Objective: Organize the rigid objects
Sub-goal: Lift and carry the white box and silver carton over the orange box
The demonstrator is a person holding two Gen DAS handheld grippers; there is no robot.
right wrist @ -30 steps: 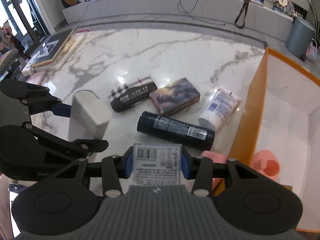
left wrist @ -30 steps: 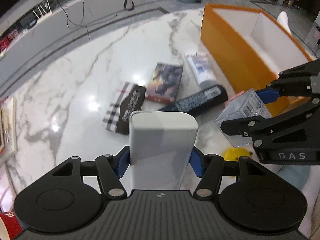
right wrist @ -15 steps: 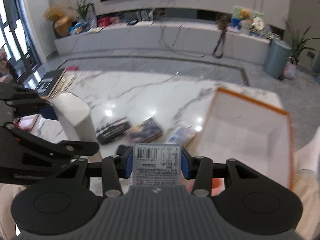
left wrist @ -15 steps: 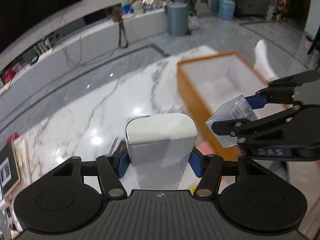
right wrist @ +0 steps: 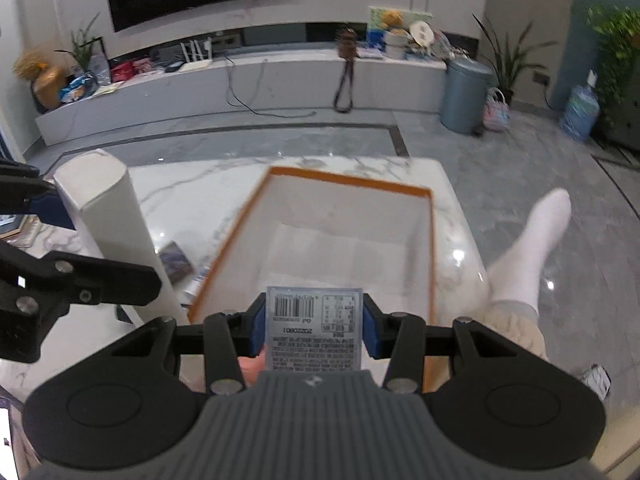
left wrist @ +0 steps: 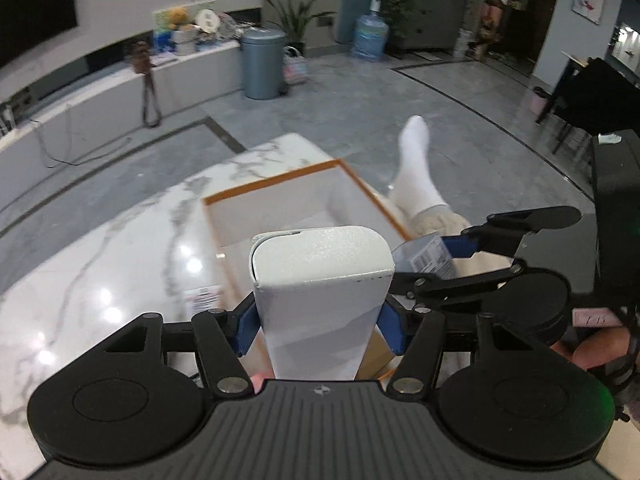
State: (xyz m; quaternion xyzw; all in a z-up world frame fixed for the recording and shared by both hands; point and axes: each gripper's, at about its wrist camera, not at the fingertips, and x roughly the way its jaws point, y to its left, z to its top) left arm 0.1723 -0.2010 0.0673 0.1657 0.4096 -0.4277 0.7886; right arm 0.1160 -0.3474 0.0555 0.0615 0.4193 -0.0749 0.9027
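Marble table (right wrist: 192, 200) carries orange-rimmed box (right wrist: 432, 248) at 12 o'clock of both grippers. Left gripper (left wrist: 320, 320) clamped on tall white carton (left wrist: 320, 292), held up. Right gripper (right wrist: 314, 332) clamped on small barcoded box (right wrist: 314, 328), above the orange box's near rim.

Glossy marble table (right wrist: 192, 200), matt white cardboard carton (left wrist: 320, 292), orange-rimmed box (right wrist: 348, 184) with smooth white lining.

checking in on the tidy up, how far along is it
Done: a pink item seems already in the orange box. In hand: left gripper holds a white box, right gripper a barcoded box, both over the orange box. Left: a book and others on the table.
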